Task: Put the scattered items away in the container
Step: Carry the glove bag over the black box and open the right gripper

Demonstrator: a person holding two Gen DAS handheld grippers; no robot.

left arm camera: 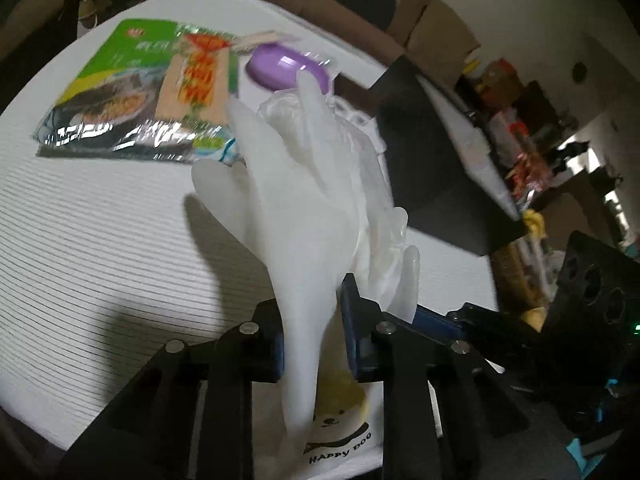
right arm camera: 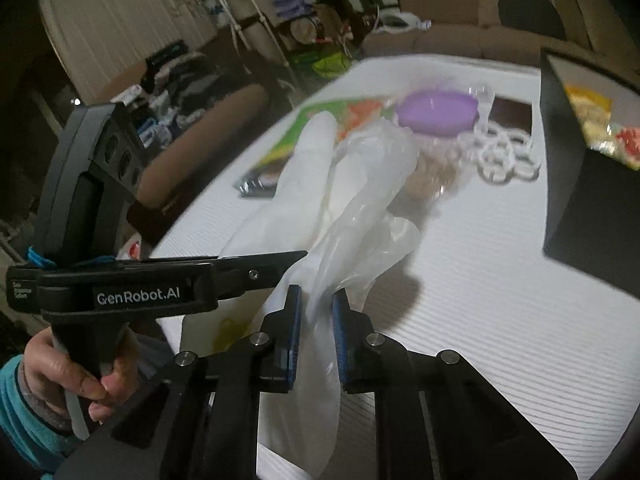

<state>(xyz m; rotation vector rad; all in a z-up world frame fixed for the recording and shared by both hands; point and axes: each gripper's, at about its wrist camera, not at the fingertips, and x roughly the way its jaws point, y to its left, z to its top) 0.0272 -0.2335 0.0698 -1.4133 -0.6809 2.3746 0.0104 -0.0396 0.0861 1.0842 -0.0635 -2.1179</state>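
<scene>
Left gripper (left arm camera: 312, 332): blue-padded jaws closed on a translucent white disposable glove (left arm camera: 316, 184), which rises out of the jaws, its fingers spread ahead of the tool and lifted off the white ribbed table mat (left arm camera: 100, 240).
Right gripper (right arm camera: 316, 320): jaws pinched on thin crumpled plastic, which looks like part of the same glove (right arm camera: 360, 184); the left tool shows at its left, held by the person's hand (right arm camera: 76, 376).
Container: black box (left arm camera: 436, 168) ahead and right of the left gripper; from the right wrist the box (right arm camera: 592, 200) shows yellow and red packets inside.
Scattered items: green snack packet (left arm camera: 132, 92) ahead-left of the left gripper, purple oval case (left arm camera: 288, 68) beyond the glove, white ring-link piece (right arm camera: 504, 152) just right of the case.
</scene>
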